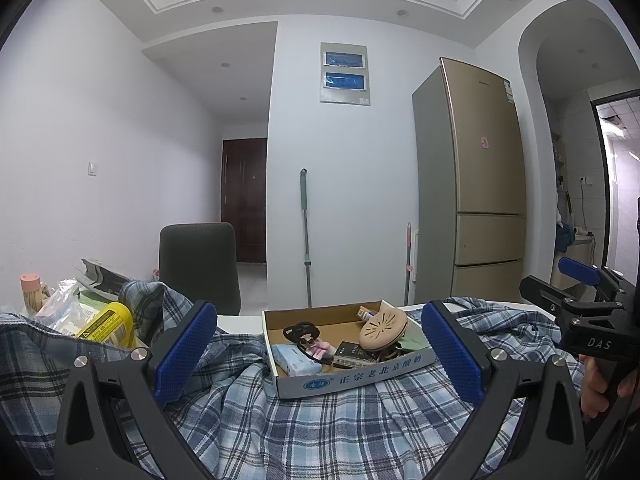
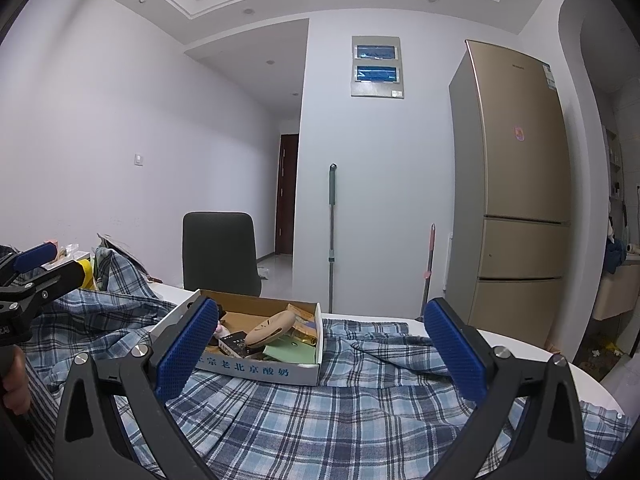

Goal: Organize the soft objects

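Observation:
A blue and white plaid cloth (image 1: 320, 420) lies rumpled over the white table; it also shows in the right wrist view (image 2: 328, 416). My left gripper (image 1: 320, 356) is open above the cloth, its blue pads on either side of a cardboard tray (image 1: 348, 382). My right gripper (image 2: 320, 352) is open and empty above the cloth, just right of the same tray (image 2: 280, 372). The right gripper also shows at the right edge of the left wrist view (image 1: 576, 280), and the left gripper at the left edge of the right wrist view (image 2: 36, 260).
The tray sits on the cloth and holds a tan round disc (image 1: 383, 327), a tissue pack (image 1: 296, 360), a black box and green paper (image 2: 290, 350). A yellow bottle (image 1: 108, 324), plastic bags and a pink-capped jar (image 1: 31, 290) crowd the table's left. A dark chair (image 1: 198, 260) stands behind the table.

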